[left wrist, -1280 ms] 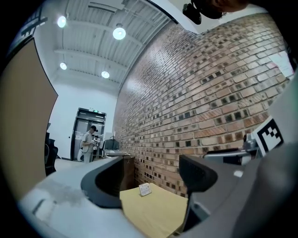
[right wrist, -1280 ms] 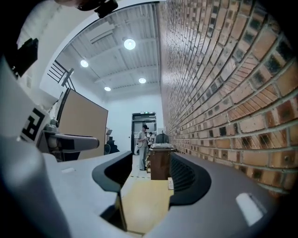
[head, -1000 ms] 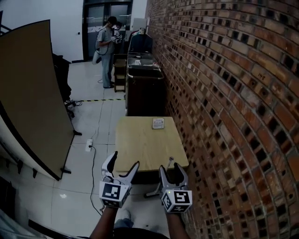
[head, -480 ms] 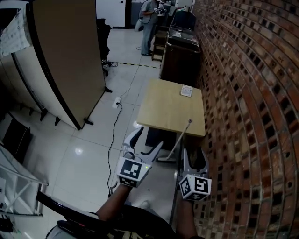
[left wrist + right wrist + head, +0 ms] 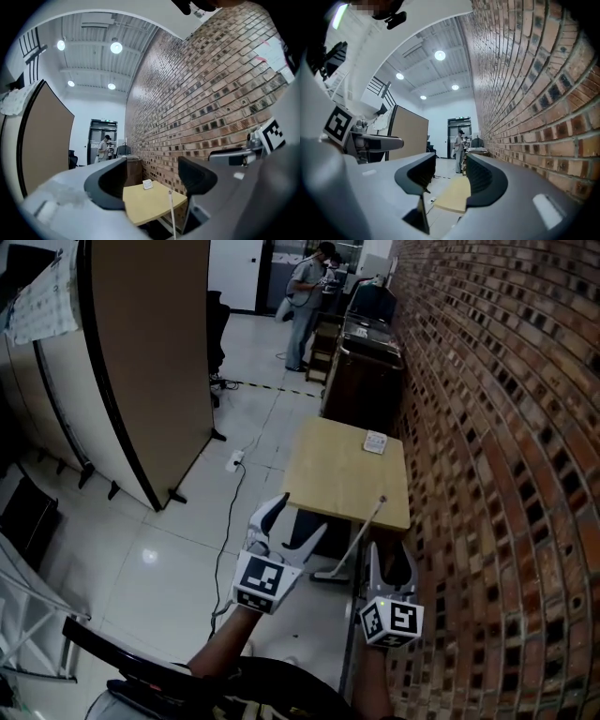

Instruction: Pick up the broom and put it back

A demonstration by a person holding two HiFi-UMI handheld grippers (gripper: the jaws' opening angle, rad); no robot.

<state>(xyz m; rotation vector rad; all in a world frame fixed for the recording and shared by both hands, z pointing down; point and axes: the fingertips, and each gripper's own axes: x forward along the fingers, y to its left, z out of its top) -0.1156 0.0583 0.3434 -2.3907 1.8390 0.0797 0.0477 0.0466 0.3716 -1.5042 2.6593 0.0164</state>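
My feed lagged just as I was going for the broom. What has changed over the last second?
The head view has swung: the partition now fills the left. The right claw has just been closing a little, with nothing between its jaws; the left claw stays open. Nothing has been grasped: the broom still leans against the table edge, untouched.

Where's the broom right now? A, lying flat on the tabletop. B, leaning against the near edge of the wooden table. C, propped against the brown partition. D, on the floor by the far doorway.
B: the broom slants up from the floor, its handle resting on the near edge of the table beside the brick wall.
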